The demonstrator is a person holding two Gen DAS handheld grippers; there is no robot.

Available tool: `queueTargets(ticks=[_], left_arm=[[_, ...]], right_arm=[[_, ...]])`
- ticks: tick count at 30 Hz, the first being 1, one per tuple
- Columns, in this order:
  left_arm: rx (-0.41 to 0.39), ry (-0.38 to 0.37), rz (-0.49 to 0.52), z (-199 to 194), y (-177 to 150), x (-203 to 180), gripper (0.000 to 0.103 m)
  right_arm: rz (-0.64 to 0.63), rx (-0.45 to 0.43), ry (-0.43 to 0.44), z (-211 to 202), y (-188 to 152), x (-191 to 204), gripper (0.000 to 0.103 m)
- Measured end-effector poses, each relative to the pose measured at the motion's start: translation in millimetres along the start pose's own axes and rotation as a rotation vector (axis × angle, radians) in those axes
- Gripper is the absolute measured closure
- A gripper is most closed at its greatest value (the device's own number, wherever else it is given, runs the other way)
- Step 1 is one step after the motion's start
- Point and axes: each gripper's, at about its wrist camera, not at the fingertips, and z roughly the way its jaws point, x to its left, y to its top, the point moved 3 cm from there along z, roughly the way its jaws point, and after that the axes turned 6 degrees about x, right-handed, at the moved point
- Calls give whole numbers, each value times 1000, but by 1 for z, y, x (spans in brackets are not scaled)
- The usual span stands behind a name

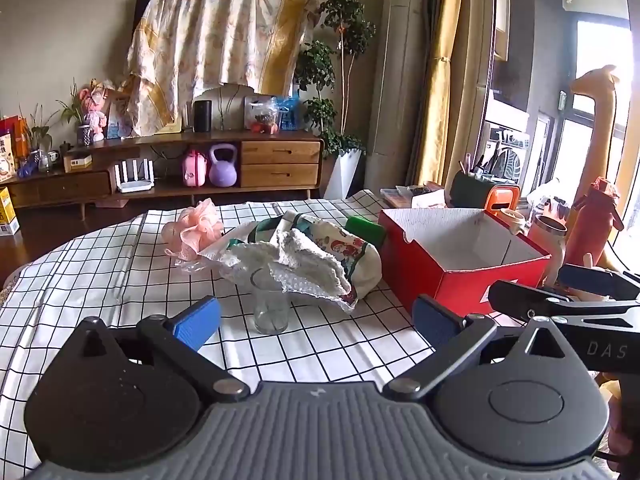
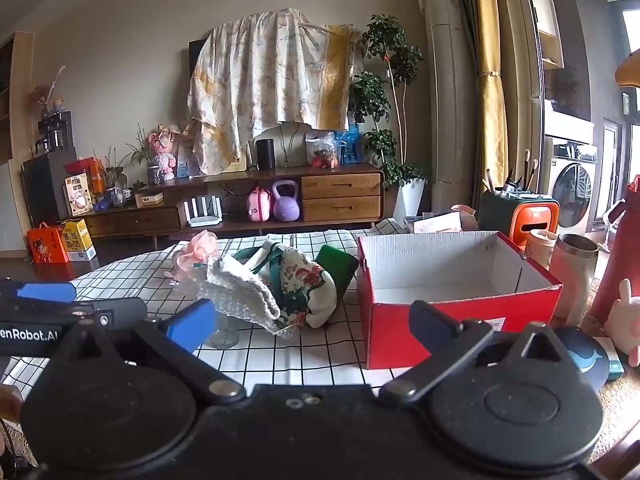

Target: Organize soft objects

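A pile of soft things lies mid-table: a white knitted cloth (image 1: 304, 264) draped over a clear glass (image 1: 271, 312), a printed cream pouch with green straps (image 1: 352, 252), a pink bath pouf (image 1: 196, 228) and a green sponge (image 1: 366, 229). An open red box (image 1: 460, 264) stands to their right, empty inside. My left gripper (image 1: 316, 324) is open and empty, just short of the glass. My right gripper (image 2: 312, 324) is open and empty, in front of the pile (image 2: 280, 284) and the box (image 2: 452, 312). Each gripper shows at the edge of the other's view.
The table carries a white black-grid cloth (image 1: 120, 280). Right of the box stand a steel tumbler (image 2: 572, 276), a red bottle (image 2: 620, 264), a small cup (image 2: 540, 246) and an orange container (image 2: 534, 220). A wooden sideboard (image 1: 168, 168) lines the far wall.
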Motion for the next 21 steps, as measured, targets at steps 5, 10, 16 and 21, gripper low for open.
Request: queueTargets(ticks=[5,10,16,21], left_arm=[[0,0,-4,-1,-1,0,0],[3,3,-8,0,-1,1,0],[11,-6,-18,0,-1,4,0],[7,-11,-26,-1,-1,5,0]], right_arm=[[2,0,-2,2,0,1,0],[-5,0,2,1,-1,3,0],[-6,3,7,1,-2,4,0],[-8,10,9,-1,-1,2,0]])
